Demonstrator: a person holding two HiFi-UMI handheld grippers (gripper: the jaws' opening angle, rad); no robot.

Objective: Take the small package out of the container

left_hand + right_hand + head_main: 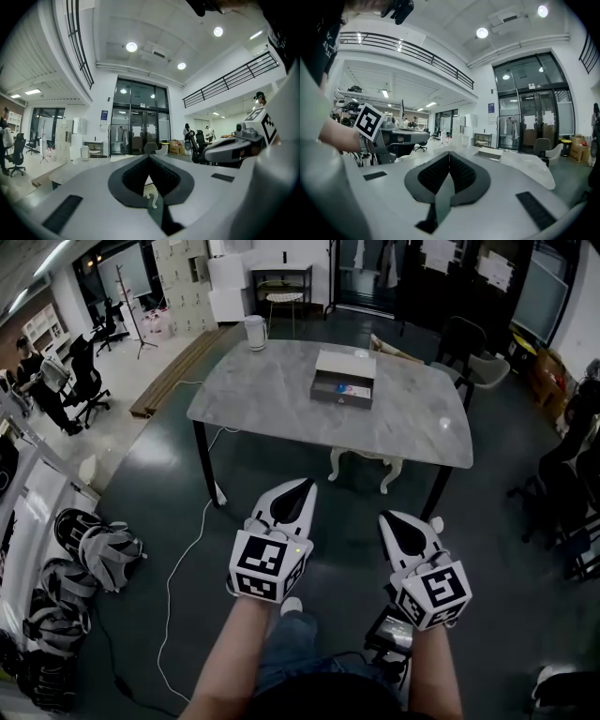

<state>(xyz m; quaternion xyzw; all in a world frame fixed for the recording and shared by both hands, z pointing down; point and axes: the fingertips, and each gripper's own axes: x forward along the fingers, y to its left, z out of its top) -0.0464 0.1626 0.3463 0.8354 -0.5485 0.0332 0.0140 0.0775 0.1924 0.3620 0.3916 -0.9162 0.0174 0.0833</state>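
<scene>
A grey box-shaped container stands with its lid back on the grey marble table, and a small blue and white package shows inside it. The same container shows faintly in the right gripper view. Both grippers hang well short of the table, over the dark floor. My left gripper is shut with nothing in it, tips meeting. My right gripper is shut and empty too, its tips together.
A white kettle stands at the table's far left corner. Black office chairs sit beyond the table and at the right. Helmets and bags lie on the floor at left, with a white cable trailing across it.
</scene>
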